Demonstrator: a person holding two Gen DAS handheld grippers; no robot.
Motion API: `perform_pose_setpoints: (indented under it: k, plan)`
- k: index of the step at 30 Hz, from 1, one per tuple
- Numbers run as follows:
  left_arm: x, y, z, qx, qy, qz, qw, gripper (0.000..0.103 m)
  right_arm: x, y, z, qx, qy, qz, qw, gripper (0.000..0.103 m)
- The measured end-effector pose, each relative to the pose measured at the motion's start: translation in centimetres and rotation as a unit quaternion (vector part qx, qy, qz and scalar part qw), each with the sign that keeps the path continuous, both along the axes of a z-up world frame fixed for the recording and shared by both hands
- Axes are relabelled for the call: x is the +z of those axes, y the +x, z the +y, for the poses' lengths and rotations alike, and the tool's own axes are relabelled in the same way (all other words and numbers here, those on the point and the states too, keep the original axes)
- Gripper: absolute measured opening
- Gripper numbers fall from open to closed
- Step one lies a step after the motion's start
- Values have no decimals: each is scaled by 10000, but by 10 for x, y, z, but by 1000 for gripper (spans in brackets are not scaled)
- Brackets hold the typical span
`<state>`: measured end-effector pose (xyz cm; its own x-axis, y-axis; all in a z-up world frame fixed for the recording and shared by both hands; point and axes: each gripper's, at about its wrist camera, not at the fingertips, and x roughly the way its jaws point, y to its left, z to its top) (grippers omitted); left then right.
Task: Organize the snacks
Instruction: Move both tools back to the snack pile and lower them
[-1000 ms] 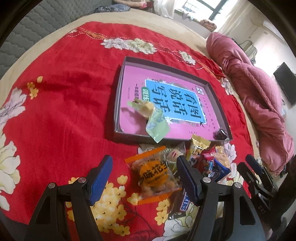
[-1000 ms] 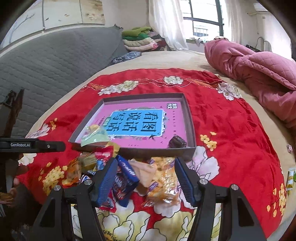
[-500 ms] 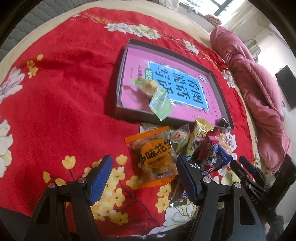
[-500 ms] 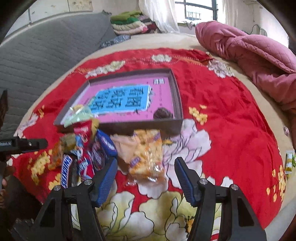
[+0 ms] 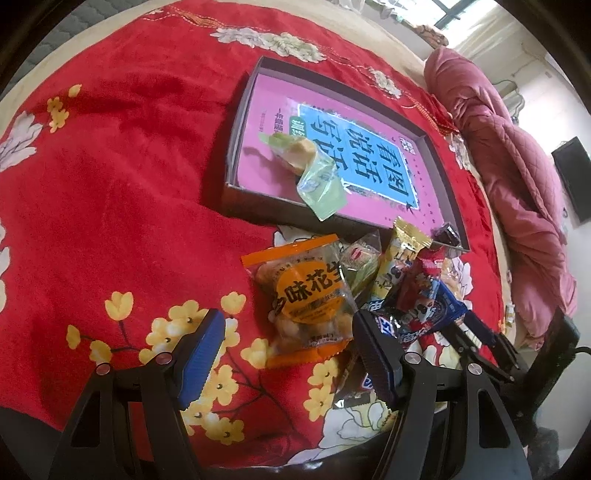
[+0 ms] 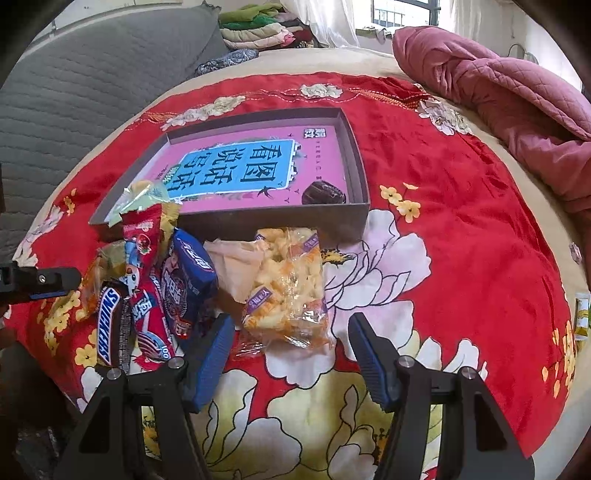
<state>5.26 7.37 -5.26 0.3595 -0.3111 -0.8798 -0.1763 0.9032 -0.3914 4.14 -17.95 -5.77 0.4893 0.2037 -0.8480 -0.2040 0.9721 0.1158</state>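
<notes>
This is a bedroom in a home; the work surface is a bed spread with a red floral blanket (image 6: 461, 229); a crumpled pink quilt (image 6: 517, 96) lies along one side; a grey padded headboard (image 6: 92, 85) rises behind it; folded bedding and clothes (image 6: 258, 29) are stacked near a curtained window (image 6: 402, 14); a dark wall-mounted television (image 5: 570, 177) shows in the left wrist view.

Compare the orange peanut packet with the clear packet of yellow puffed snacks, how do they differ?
The orange peanut packet has orange borders and a round orange label; the puffed snack packet is clear with small purple labels. The peanut packet lies ahead of the open left gripper, the puffed one ahead of the open right gripper. Both lie outside the box.
</notes>
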Motion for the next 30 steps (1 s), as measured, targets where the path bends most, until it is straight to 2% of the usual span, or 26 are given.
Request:
perform_pose_setpoints:
  k: [9,17,30]
  plan:
    - [-7,8,-9,63,-169,113,9998,73,-3,3,3,32,-12,-46,10000,64]
    - [-21,18,-10,301,-296,317,9986,73,-10,7,9,108,-70,-26,9999,64]
    - [-31,23,-4,520,-157,351,9979,75,-15,13,10,54,-94,-37,9999,64]
